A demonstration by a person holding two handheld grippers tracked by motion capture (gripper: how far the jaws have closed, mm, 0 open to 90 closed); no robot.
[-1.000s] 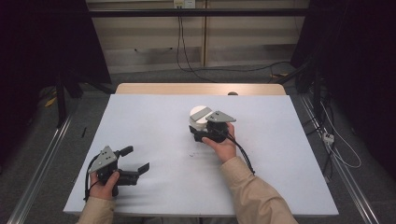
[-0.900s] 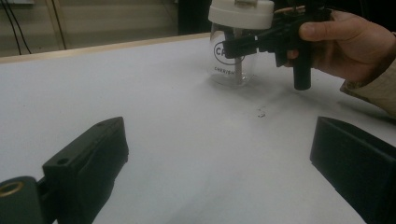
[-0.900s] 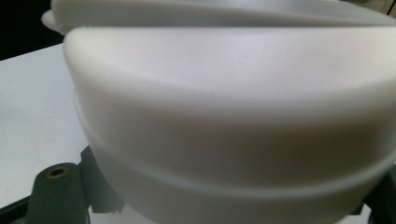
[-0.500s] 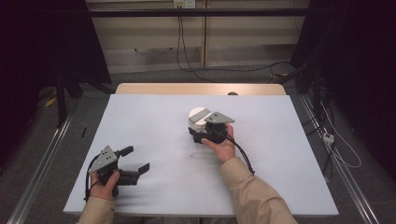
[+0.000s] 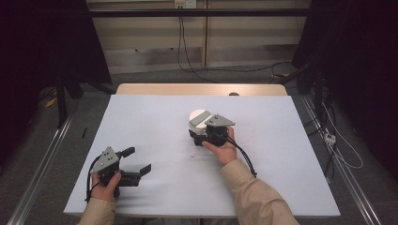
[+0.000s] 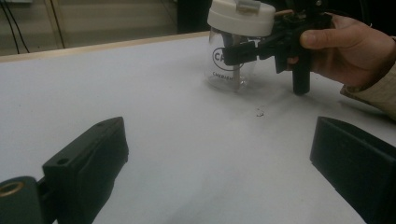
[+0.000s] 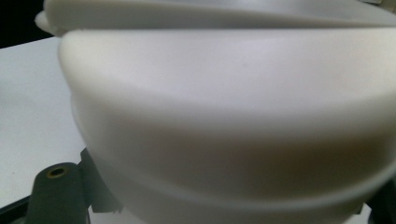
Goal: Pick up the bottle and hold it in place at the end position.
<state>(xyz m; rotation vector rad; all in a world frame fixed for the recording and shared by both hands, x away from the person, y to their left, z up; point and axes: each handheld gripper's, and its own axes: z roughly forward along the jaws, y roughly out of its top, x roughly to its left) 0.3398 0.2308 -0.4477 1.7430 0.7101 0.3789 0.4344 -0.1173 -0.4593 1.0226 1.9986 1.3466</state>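
**Right claw at the jar, left claw idle and wide open**

A clear jar (image 6: 232, 65) with a white lid (image 5: 198, 116) stands upright near the middle of the white table (image 5: 155, 117). The right claw (image 6: 240, 49) sits at its six o'clock side in the high view, its jaws reaching along the glass body just under the lid. Whether they press the glass or only flank it, I cannot tell. In the right claw's own view the lid looms blurred and very close, hiding the jaw tips.

The left claw (image 5: 136, 161) rests low at about eight o'clock from the jar, well apart from it, jaws spread wide and holding nothing.

The jar's long axis is vertical, and the right hand (image 5: 224, 149) is much the nearer. The printed lettering on the glass is partly covered and unreadable.
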